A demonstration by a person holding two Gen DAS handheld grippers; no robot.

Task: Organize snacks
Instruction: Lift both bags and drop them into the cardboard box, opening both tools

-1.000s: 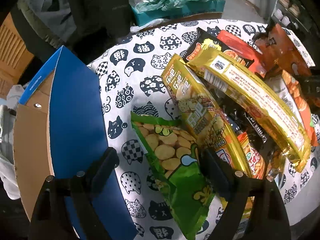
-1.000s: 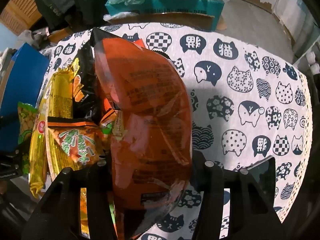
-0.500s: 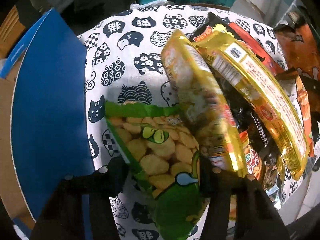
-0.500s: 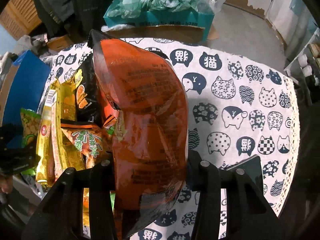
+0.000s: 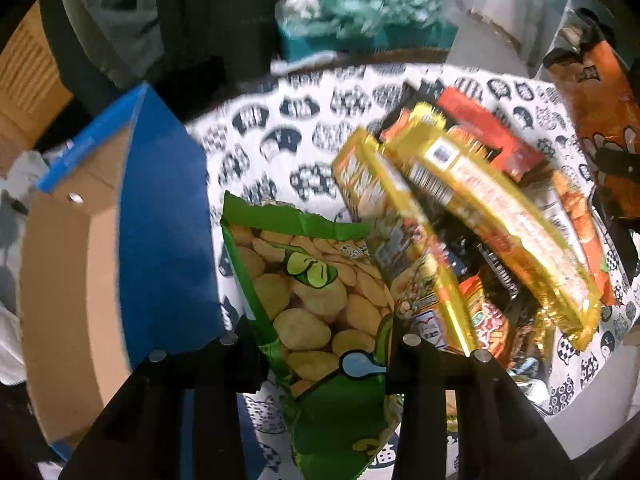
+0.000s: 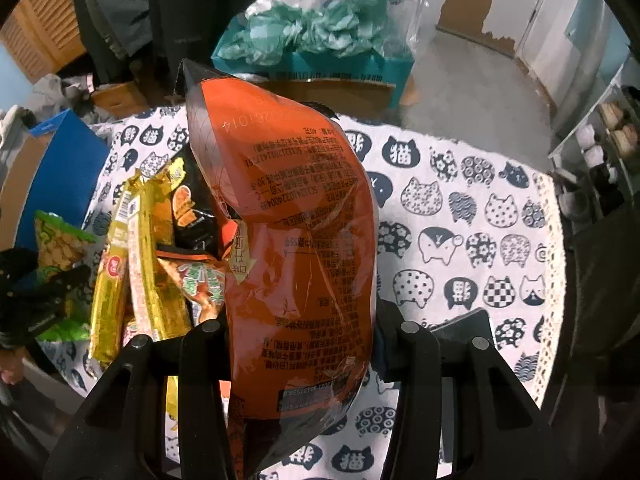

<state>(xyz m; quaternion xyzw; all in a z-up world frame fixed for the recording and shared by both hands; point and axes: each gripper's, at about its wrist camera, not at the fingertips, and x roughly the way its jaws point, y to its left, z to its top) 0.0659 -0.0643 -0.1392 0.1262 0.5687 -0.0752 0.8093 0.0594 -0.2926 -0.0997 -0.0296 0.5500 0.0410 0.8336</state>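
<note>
My left gripper [image 5: 320, 356] is shut on a green snack bag [image 5: 316, 312] and holds it lifted above the cat-print tablecloth [image 5: 280, 140]. My right gripper [image 6: 296, 344] is shut on a large orange snack bag [image 6: 288, 220], held upright above the table; the bag also shows in the left wrist view [image 5: 600, 128]. A heap of snacks lies between them: two long gold packs [image 5: 500, 216], a black and orange pack [image 6: 192, 212] and smaller orange packets [image 6: 200, 280]. An open blue cardboard box [image 5: 160, 240] stands at the left.
A teal box stuffed with plastic bags [image 6: 320, 48] stands behind the table. Dark clothing [image 6: 168, 12] hangs at the back left. A shelf with small items [image 6: 608, 140] is at the right. A dark flat object [image 6: 464, 324] lies by the right gripper.
My left gripper closed on the green bag and lifted it off the cloth. My right gripper raised the orange bag higher.
</note>
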